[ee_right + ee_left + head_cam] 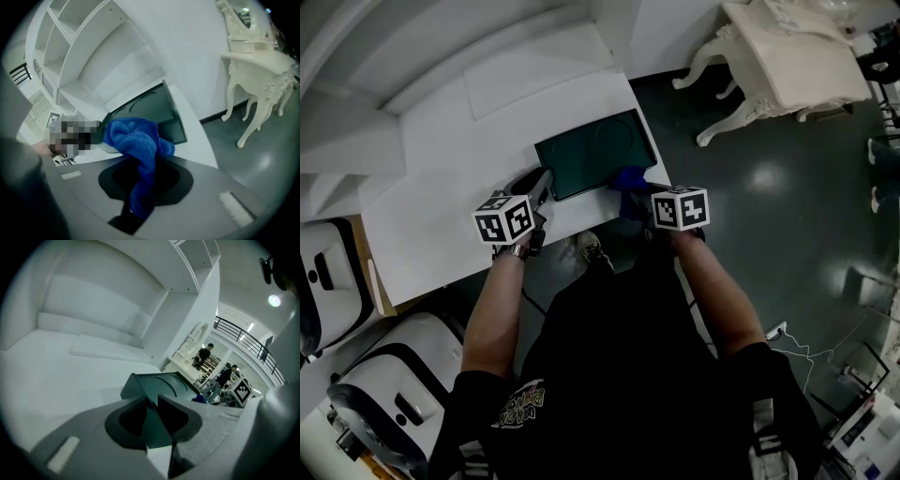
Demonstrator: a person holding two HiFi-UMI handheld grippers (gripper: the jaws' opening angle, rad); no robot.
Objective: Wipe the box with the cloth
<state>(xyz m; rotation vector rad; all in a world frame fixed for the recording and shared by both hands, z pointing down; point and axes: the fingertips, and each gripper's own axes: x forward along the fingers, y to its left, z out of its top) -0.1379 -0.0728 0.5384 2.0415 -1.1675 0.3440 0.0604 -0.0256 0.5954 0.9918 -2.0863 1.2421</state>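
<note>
A flat dark green box [595, 153] lies near the front right corner of a white table [450, 187]. My left gripper [544, 187] is at the box's front left corner and is shut on it; in the left gripper view that corner of the box [164, 383] runs in between the jaws of the left gripper [151, 420]. My right gripper [633, 202] is shut on a blue cloth [628, 180] at the box's front right corner. In the right gripper view the cloth [136, 140] bunches out of the right gripper [140, 187] just in front of the box [154, 110].
The table's right edge [652, 141] drops to a dark floor [787, 216]. An ornate white table [787, 56] stands at the back right. White padded seats [328, 281] sit at the left. White shelving [79, 42] rises behind the table. Two people [204, 354] stand far off.
</note>
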